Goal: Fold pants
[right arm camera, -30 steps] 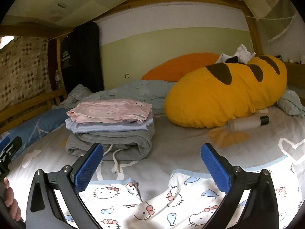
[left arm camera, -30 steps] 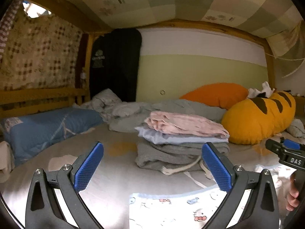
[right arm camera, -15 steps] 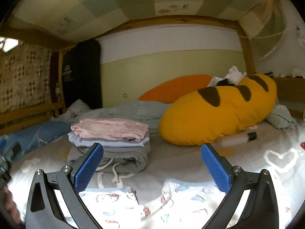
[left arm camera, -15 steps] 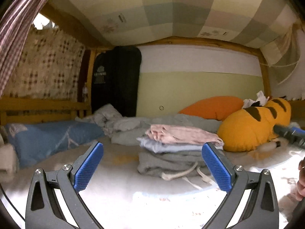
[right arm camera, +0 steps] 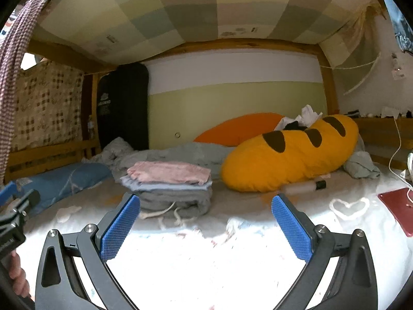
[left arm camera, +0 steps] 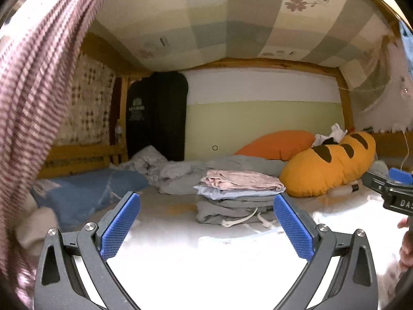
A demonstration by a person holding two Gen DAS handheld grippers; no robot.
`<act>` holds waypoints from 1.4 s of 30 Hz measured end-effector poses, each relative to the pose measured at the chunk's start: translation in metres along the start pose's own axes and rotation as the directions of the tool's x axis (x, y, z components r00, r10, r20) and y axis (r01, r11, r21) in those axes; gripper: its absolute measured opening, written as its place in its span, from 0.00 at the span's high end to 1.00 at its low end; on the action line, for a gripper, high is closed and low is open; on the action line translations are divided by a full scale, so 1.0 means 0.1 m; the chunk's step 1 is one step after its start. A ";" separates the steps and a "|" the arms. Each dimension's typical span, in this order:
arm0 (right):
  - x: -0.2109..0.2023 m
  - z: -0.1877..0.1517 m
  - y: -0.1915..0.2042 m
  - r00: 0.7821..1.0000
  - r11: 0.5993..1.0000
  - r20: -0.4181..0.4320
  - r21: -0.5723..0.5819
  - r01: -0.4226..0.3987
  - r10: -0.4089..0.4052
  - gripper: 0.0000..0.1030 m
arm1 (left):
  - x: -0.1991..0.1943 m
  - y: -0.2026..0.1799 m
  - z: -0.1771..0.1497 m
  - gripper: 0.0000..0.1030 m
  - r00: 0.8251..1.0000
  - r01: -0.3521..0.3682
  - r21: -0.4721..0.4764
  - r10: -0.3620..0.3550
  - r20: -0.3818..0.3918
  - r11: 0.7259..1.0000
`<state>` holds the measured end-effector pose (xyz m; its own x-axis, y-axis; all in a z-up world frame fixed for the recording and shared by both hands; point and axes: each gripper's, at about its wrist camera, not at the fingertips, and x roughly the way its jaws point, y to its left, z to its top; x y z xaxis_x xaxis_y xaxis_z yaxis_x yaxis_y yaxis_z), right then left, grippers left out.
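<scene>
A stack of folded clothes sits mid-bed: pink on top, pale blue under it, grey drawstring pants at the bottom. A white printed cloth lies on the bed just in front of both grippers, washed out by glare. My left gripper is open with nothing between its blue pads. My right gripper is open and empty too. Each gripper shows at the edge of the other's view, the right gripper at right and the left gripper at left, with a hand below.
A yellow bread-shaped pillow and an orange pillow lie at the back right, a blue pillow at left. A striped curtain hangs close at left. A bottle, red item and cable lie at right.
Both grippers have tilted upward and drawn back, so more ceiling shows and the printed cloth has dropped low into glare. The striped curtain has entered the left wrist view.
</scene>
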<state>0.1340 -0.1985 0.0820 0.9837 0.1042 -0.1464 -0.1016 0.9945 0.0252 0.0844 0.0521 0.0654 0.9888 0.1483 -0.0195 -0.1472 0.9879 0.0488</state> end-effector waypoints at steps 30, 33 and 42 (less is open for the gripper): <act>-1.42 -1.36 0.56 0.935 0.965 -0.314 -0.147 -0.218 0.163 0.15 | -1.02 0.01 -0.49 0.01 0.967 -0.038 0.032 0.045 -0.250 0.999; -1.40 -1.46 0.68 0.922 0.948 -0.346 -0.198 -0.250 0.171 0.32 | -0.98 0.00 -0.51 0.01 0.965 -0.028 0.024 0.034 -0.259 0.999; -1.23 -1.66 0.89 0.870 0.904 -0.431 -0.228 -0.361 0.239 0.64 | -0.87 0.03 -0.59 0.01 0.947 -0.050 -0.004 0.046 -0.317 0.999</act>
<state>-0.0210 -0.1213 -0.0621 0.7679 0.3330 -0.5472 -0.4810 0.8639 -0.1493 -0.0038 0.0450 0.0085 0.9215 0.2002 -0.3327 -0.1964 0.9795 0.0454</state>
